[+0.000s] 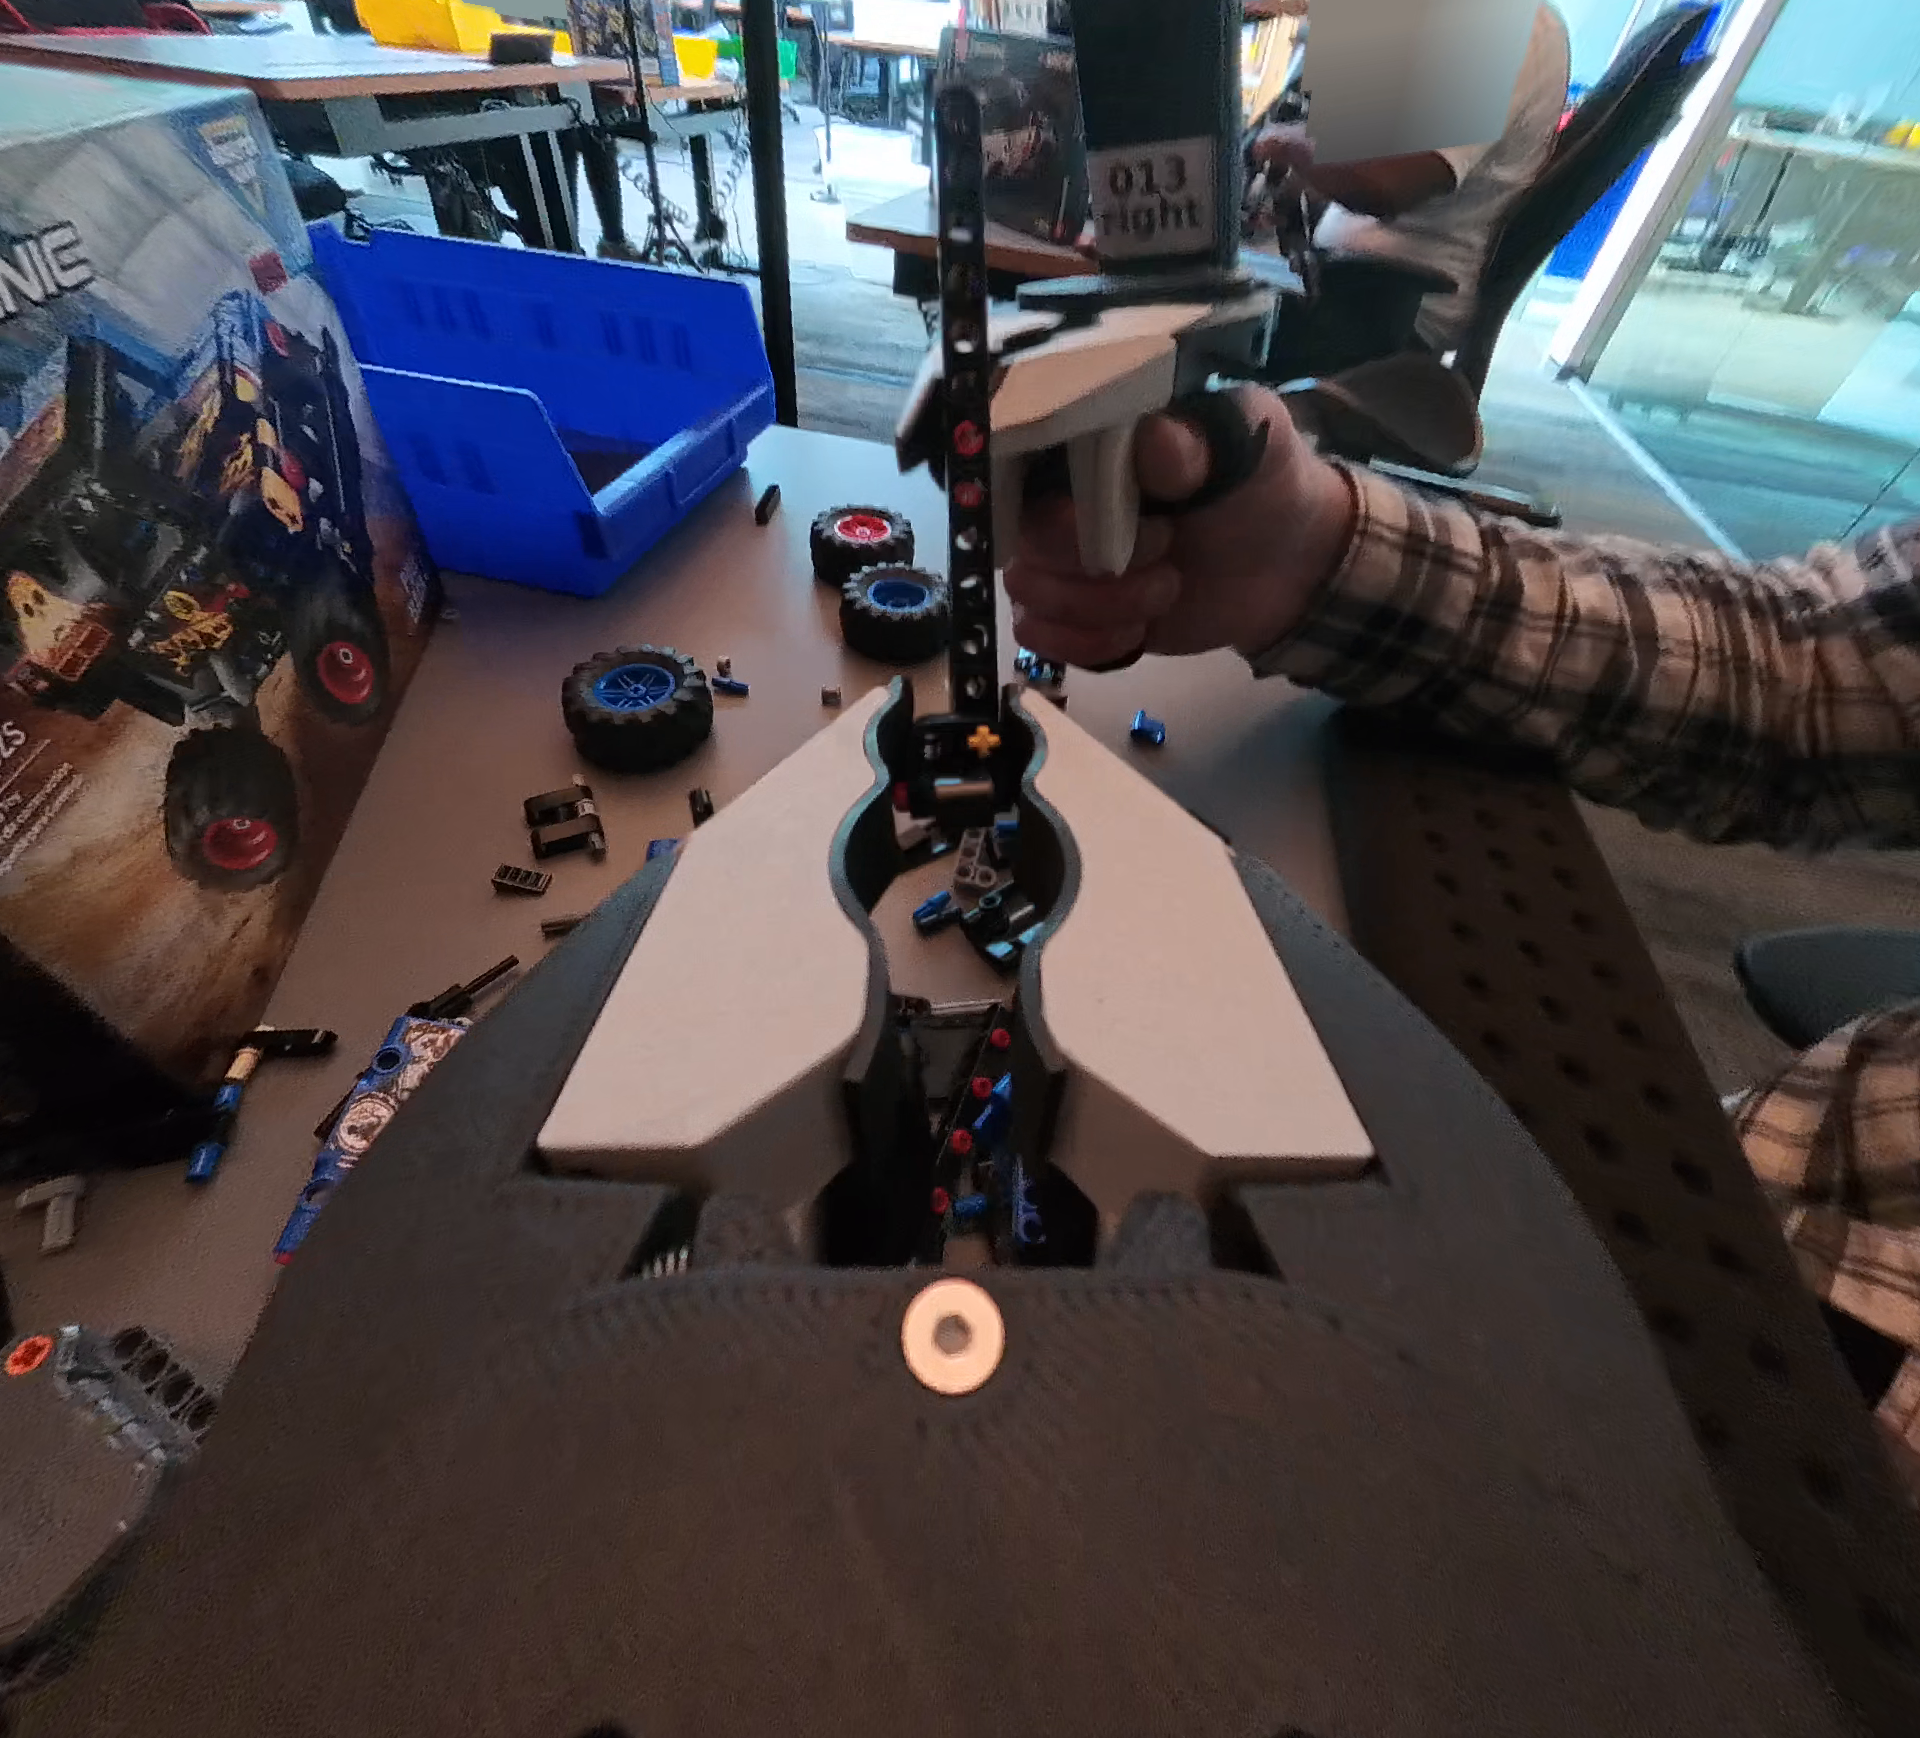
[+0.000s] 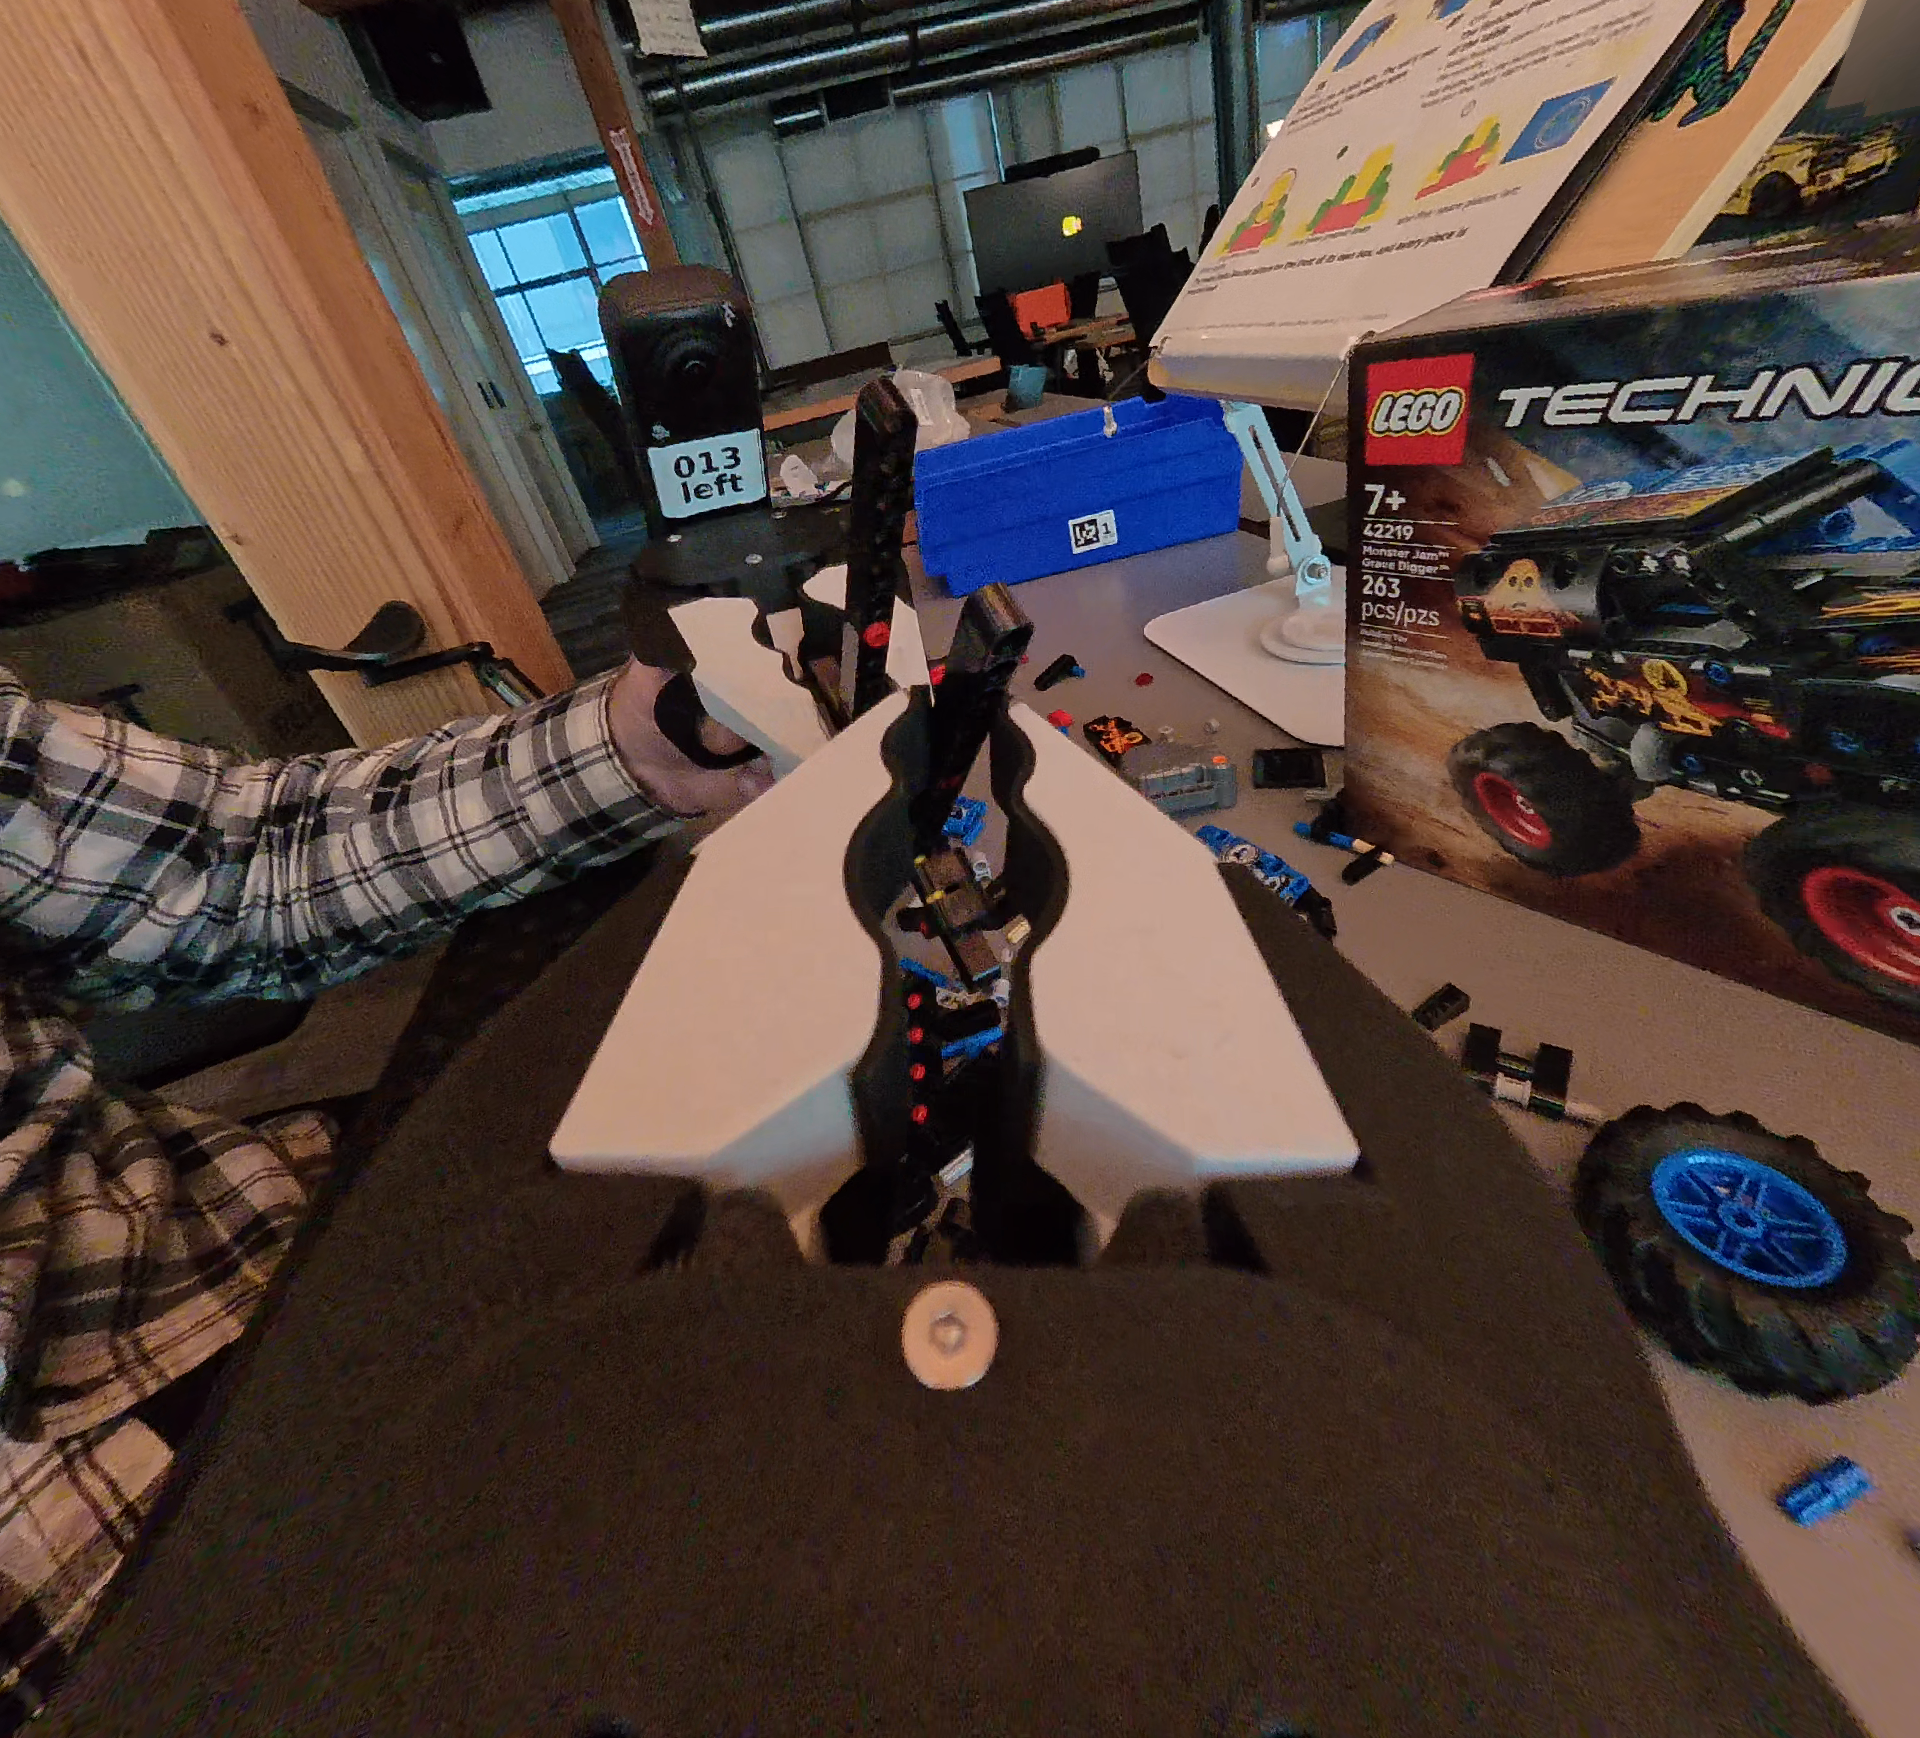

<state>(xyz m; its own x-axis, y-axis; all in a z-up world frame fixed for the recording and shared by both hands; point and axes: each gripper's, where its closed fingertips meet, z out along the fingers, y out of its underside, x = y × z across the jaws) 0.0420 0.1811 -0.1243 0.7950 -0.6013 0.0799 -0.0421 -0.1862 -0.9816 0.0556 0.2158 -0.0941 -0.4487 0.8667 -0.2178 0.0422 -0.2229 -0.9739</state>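
Note:
My left gripper point(image 1: 956, 717) is shut on the lower end of a black toy beam assembly point(image 1: 964, 400) with red pins, which stands upright above the table. My right gripper point(image 1: 940, 426), held by a hand in a plaid sleeve, grips the same long beam higher up. In the right wrist view, my right gripper point(image 2: 958, 714) is shut on a black beam of the assembly point(image 2: 971, 680). The left gripper point(image 2: 836, 654) shows just beyond it, holding the other upright beam point(image 2: 881, 514). Blue and red pins show between the fingers.
A toy truck box point(image 1: 156, 597) point(image 2: 1662, 649) stands on the grey table beside a blue bin point(image 1: 540, 421) point(image 2: 1070, 493). Three loose wheels point(image 1: 636, 701) point(image 1: 860, 537) point(image 1: 891, 608) and many small pieces lie around. An instruction sheet on a white stand point(image 2: 1507, 78) is at the right. Left tips to right tips: about 5 centimetres.

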